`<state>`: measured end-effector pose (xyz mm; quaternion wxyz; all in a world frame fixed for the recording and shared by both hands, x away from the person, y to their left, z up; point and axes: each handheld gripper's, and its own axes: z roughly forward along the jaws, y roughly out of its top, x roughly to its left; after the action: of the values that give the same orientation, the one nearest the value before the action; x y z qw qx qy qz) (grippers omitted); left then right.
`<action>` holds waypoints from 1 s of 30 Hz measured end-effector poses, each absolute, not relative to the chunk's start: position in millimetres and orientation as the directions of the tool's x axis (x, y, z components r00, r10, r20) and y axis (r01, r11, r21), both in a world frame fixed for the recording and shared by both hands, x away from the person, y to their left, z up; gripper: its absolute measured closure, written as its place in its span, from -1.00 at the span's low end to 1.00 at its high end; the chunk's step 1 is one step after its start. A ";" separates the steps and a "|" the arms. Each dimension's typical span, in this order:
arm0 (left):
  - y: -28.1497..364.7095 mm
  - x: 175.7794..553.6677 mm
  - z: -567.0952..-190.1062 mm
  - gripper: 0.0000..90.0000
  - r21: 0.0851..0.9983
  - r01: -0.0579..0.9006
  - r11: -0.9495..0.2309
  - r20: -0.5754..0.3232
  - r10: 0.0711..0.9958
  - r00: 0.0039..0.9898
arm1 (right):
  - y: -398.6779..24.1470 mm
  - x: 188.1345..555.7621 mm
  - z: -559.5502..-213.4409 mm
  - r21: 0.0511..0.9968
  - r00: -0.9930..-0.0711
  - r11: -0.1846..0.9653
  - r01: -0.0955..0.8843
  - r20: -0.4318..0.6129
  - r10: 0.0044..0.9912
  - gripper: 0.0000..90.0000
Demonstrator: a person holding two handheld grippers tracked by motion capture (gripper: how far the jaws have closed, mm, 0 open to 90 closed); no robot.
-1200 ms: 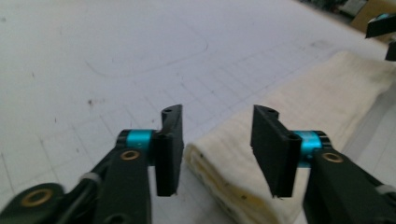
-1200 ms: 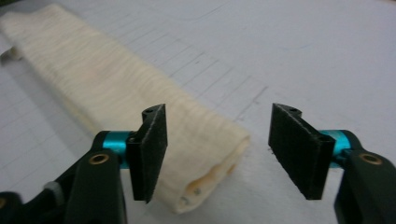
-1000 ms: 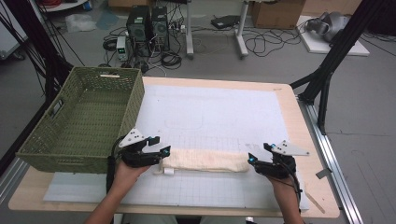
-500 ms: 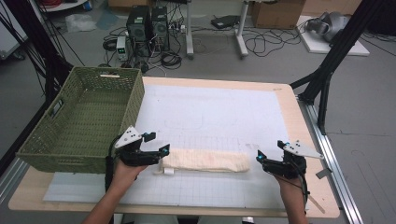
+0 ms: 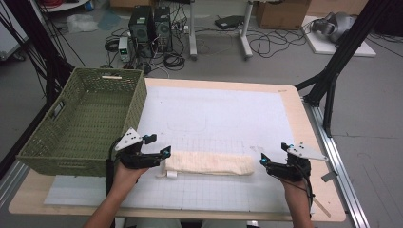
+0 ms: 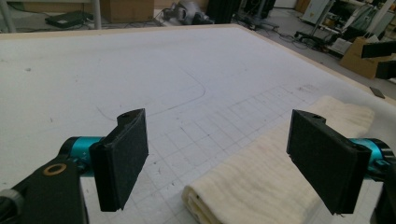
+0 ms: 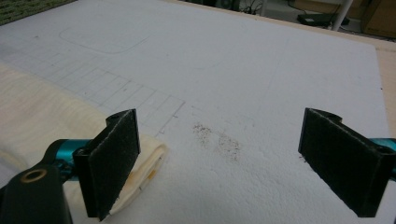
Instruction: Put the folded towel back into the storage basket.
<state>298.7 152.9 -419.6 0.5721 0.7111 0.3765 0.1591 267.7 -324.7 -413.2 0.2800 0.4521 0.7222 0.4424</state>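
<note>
The folded towel (image 5: 209, 164) lies as a long cream strip across the near middle of the surface (image 5: 313, 130), on the white gridded mat (image 5: 214, 118), its length running left to right; a small tag shows at its near-left corner. The left gripper (image 5: 164, 153) sits just off the towel's left end, its jaws having just been opening and now spread wide, with the towel's end lying below and between them but not pressed, as the left gripper view shows (image 6: 261, 182). The right gripper (image 5: 263, 160) stands just beyond the towel's right end, its jaws likewise having just been opening and now released; in the right gripper view the towel's edge (image 7: 149, 163) lies beside the left jaw and nothing sits between the pads.

By my reading a fold has just been laid down and let go, so the step in hand is the release; the next move would call for a fresh hold on the strip, either pinching the ends to fold it shorter or gathering it to lift toward the green woven basket (image 5: 81, 123), which stands at the left, partly hanging off the surface's edge; its near-right wall is close behind the left gripper and could be knocked on a lift. Otherwise nothing blocks the mat; cables, computer cases and boxes lie on the floor far beyond.
</note>
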 end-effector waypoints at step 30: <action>137.5 305.5 -447.2 -0.27 0.804 0.560 -0.199 -0.233 0.761 0.606 | -314.7 275.4 -425.0 0.857 -0.495 0.262 0.443 -0.009 0.869 -0.73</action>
<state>305.5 137.5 -447.2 0.4635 0.7668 0.4307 0.1081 275.4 -314.7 -425.0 0.2510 0.4353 0.7537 0.4237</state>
